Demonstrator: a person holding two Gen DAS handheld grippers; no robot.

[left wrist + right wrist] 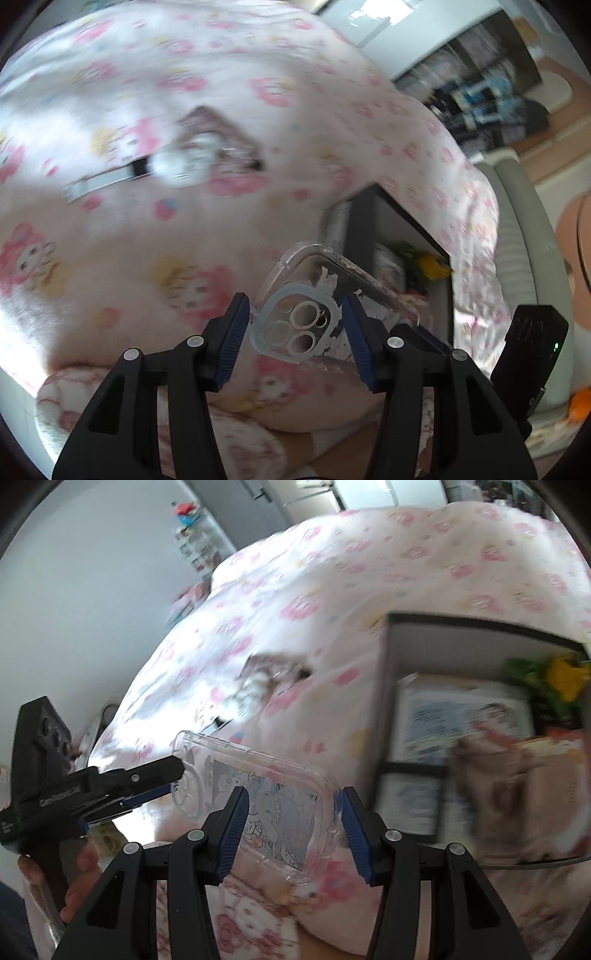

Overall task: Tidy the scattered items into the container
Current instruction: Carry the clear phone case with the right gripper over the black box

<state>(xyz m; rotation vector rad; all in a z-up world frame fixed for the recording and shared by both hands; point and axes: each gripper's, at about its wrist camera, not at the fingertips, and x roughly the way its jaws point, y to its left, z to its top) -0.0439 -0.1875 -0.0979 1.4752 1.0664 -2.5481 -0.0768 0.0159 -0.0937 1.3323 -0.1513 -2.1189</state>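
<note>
A clear phone case [295,325] with a cartoon print hangs in the air above the bed, and both grippers grip it. My left gripper [293,332] is shut on its camera-hole end, blue pads on both edges. My right gripper [291,812] is shut on the other end of the phone case [266,794]. In the right wrist view the left gripper [173,775] comes in from the left. The container, a dark box with grey walls [402,653], sits on the bed to the right and holds booklets, a yellow-green item and a beige plush. Further back lie a white fluffy item [181,166] and a glittery piece [210,129].
A pink quilt with a cartoon print [110,277] covers the bed. A patterned pillow [251,923] lies just below the grippers. A person's hand [77,878] holds the left gripper's handle. A grey padded bed edge [524,258] and shelves [480,92] stand beyond the box.
</note>
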